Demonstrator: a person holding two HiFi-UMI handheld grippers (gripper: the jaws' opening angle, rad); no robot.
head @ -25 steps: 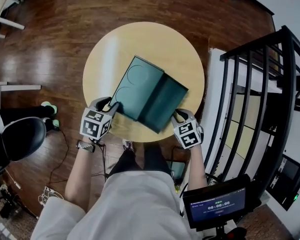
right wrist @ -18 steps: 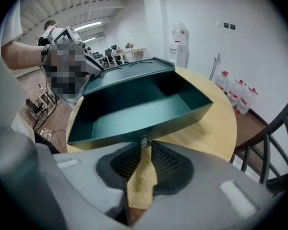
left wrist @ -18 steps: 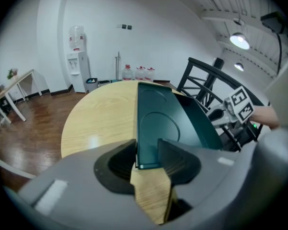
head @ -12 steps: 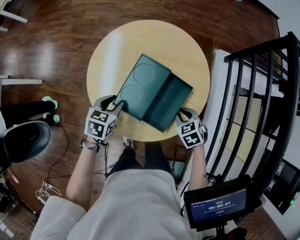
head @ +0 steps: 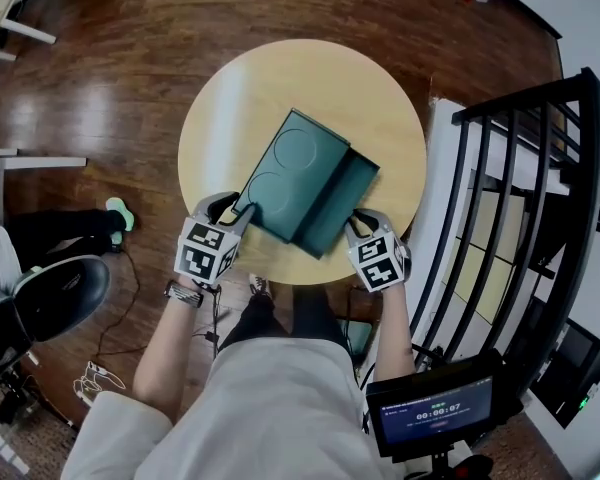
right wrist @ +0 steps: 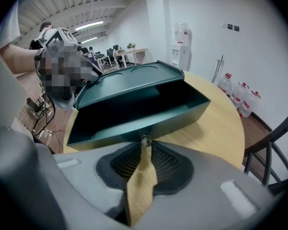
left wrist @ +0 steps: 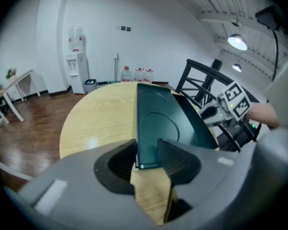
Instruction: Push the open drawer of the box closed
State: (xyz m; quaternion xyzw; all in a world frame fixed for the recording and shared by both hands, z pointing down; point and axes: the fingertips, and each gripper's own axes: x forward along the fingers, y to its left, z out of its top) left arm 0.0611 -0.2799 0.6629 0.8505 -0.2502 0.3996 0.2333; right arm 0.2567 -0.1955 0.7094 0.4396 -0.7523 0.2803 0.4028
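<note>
The drawer (head: 342, 196) stands part-open at the near right of the box (head: 288, 168) on the table (head: 230, 98). The left gripper (head: 238, 206) clamps the box's near-left corner, jaws wide on it. The right gripper (head: 356, 224) has jaws that have just been closing, now narrow on the drawer knob (right wrist: 144, 140) — only its own view shows that. The push seems in hand; next, drive squarely left while bracing.
</note>
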